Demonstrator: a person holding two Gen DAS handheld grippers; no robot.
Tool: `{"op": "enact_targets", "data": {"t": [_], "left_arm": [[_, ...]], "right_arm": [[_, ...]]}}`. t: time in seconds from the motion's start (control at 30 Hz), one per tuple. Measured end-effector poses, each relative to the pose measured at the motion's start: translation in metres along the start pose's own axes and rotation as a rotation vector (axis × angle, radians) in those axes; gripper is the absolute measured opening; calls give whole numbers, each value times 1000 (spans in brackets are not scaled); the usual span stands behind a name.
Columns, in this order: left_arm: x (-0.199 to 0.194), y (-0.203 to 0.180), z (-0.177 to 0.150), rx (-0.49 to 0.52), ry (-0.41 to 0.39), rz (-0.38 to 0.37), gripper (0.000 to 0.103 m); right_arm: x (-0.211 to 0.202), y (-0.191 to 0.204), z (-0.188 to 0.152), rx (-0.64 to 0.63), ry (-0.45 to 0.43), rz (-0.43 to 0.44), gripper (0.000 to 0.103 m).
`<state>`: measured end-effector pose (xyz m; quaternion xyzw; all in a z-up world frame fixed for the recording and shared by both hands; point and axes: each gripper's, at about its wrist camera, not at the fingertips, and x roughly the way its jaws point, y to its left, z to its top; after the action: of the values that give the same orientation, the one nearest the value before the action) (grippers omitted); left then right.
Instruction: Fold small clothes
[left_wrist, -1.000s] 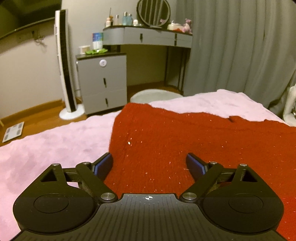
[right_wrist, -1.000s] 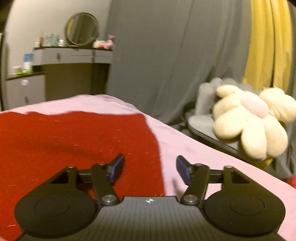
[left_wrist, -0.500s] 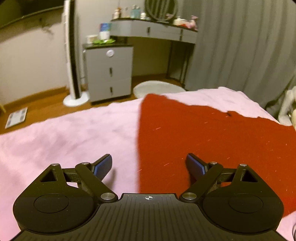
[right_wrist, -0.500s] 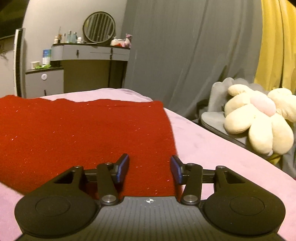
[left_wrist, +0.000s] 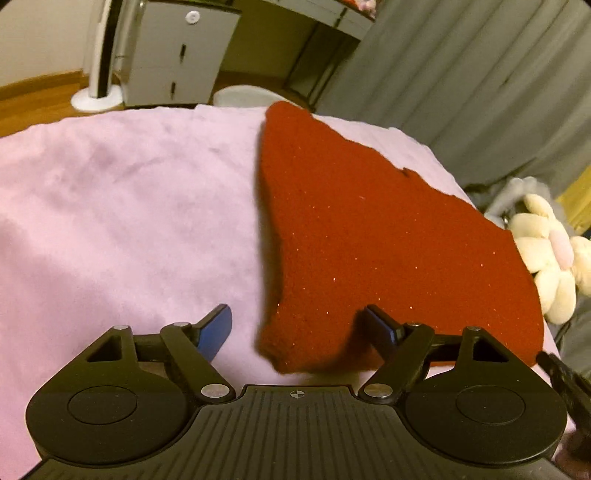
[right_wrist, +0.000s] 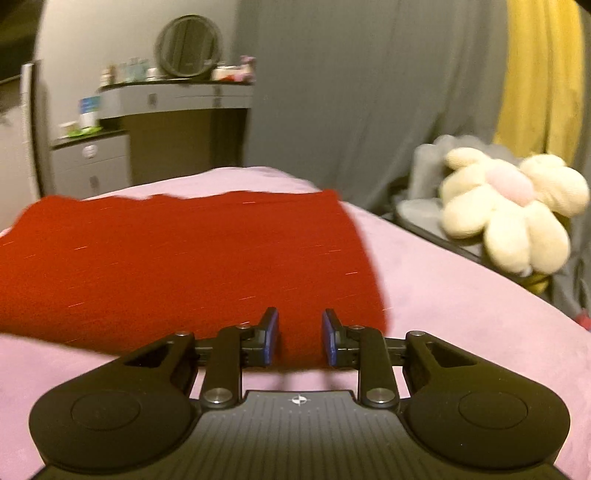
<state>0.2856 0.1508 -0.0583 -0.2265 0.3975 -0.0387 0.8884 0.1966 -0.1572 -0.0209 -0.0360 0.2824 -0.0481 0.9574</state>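
From the left wrist view, the pink blanket (left_wrist: 110, 206) fills the ground from 9 to 12 o'clock, bare of clothing — the working surface. The left gripper (left_wrist: 295, 328) has its jaws spread wide, holding nothing; the near left corner of the red knit garment (left_wrist: 369, 236) sits between the blue pads, its tip just ahead of the body. That straddle reads as a line-up for a corner pinch. The garment runs off toward 1 o'clock, lying flat. A plush flower toy (left_wrist: 550, 258) lies at 3 o'clock, off the bed.

In the right wrist view, the red knit garment (right_wrist: 184, 266) spreads from 9 to 12 o'clock, its right edge falling toward the right gripper (right_wrist: 300, 338). These jaws are partly closed with a narrow gap, the near hem lying between the pads; whether they already grip cloth I cannot tell — the view is blurred. Two near corners taken together would let the hem be carried over evenly.
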Motion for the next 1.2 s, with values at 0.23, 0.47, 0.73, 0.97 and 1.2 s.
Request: {"op": "enact_targets", "data": {"t": [0.23, 0.47, 0.73, 0.97, 1.2], "left_arm": [[-8, 14, -3, -65, 22, -78, 84], [-4, 27, 7, -168, 34, -106, 87], [26, 25, 27, -209, 24, -90, 91], [50, 11, 39, -223, 37, -140, 68], [41, 2, 42, -245, 16, -157, 31]], "right_arm": [[-23, 49, 12, -24, 41, 82, 19], [3, 78, 14, 41, 44, 134, 19], [34, 75, 7, 55, -48, 143, 16], [51, 76, 3, 70, -72, 222, 10], [47, 76, 9, 83, -81, 260, 9]]}}
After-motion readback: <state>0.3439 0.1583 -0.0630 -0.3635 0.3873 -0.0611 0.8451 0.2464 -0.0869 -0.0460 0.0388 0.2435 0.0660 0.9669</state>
